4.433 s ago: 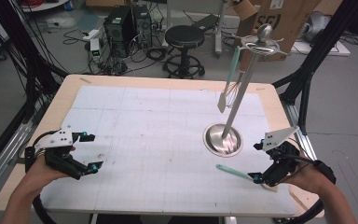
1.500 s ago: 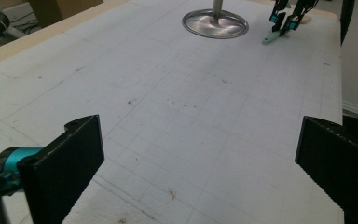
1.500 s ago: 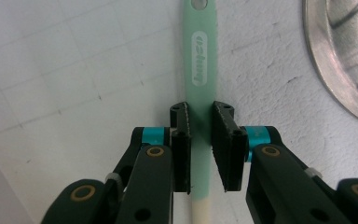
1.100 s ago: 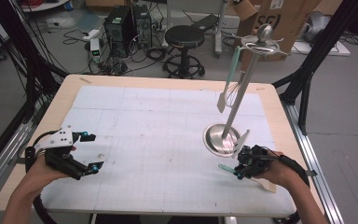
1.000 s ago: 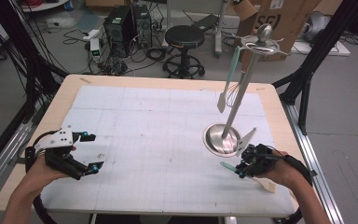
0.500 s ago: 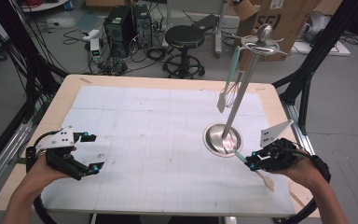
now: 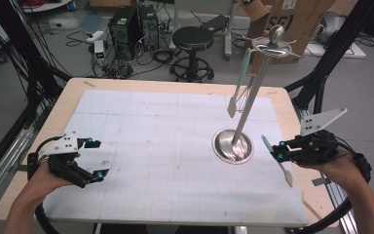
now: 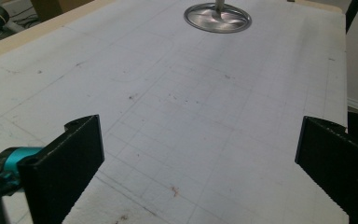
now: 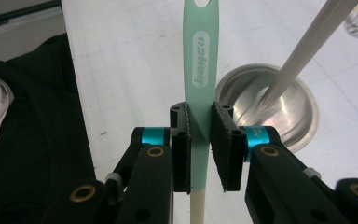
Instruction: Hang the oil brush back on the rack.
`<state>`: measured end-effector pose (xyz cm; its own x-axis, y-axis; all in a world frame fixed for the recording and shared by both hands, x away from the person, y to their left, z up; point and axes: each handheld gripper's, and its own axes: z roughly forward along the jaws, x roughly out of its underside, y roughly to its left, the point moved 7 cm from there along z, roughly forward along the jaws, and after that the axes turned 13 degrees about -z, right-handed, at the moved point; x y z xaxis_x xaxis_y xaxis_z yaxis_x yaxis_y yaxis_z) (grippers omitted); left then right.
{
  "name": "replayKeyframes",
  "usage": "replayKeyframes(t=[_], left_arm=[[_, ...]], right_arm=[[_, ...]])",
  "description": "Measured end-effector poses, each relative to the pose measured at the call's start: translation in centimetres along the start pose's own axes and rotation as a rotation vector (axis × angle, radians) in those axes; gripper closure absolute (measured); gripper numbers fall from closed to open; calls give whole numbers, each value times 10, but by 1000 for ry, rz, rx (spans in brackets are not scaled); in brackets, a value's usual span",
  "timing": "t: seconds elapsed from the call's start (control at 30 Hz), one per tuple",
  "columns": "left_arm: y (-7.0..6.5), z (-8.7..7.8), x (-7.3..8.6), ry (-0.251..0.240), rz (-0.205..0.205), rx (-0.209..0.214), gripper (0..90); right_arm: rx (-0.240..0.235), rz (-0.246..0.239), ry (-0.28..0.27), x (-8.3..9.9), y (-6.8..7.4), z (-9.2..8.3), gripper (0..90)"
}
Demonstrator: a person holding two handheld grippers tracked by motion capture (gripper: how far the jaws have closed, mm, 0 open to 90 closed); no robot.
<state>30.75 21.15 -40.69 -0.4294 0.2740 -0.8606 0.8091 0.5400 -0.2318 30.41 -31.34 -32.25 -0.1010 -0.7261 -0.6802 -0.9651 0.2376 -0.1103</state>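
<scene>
From the high view, the right hand-held gripper was at the right edge of the worktop, just beside the round steel base of the utensil stand, and it carried a mint spatula above the surface, handle end toward the base and pale blade toward the person. The right gripper view made the grip clear: both pads were pressed on the flat mint handle, the printed word and the hanging hole beyond them, the cream part below. That view also showed the slanted pole entering the steel dish. Only the high view showed a second mint spatula and a whisk hanging from the top ring. The left hand-held gripper rested at the left edge; in its own view the jaws stood wide apart with only the gridded sheet between them
</scene>
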Motion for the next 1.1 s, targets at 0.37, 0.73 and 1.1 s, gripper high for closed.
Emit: replayKeyframes(t=[0.37, 0.73, 1.1], left_arm=[[1, 0, -1, -7, -3, 5, 17], [3, -1, -1, -10, -6, 2, 17], [4, -1, 0, -6, -6, -4, 17]], right_arm=[[40, 8, -64, -17, -17, -31, 784], [92, 10, -119, -33, -37, -61, 784], [122, 1, -129, -44, -50, -80, 784]])
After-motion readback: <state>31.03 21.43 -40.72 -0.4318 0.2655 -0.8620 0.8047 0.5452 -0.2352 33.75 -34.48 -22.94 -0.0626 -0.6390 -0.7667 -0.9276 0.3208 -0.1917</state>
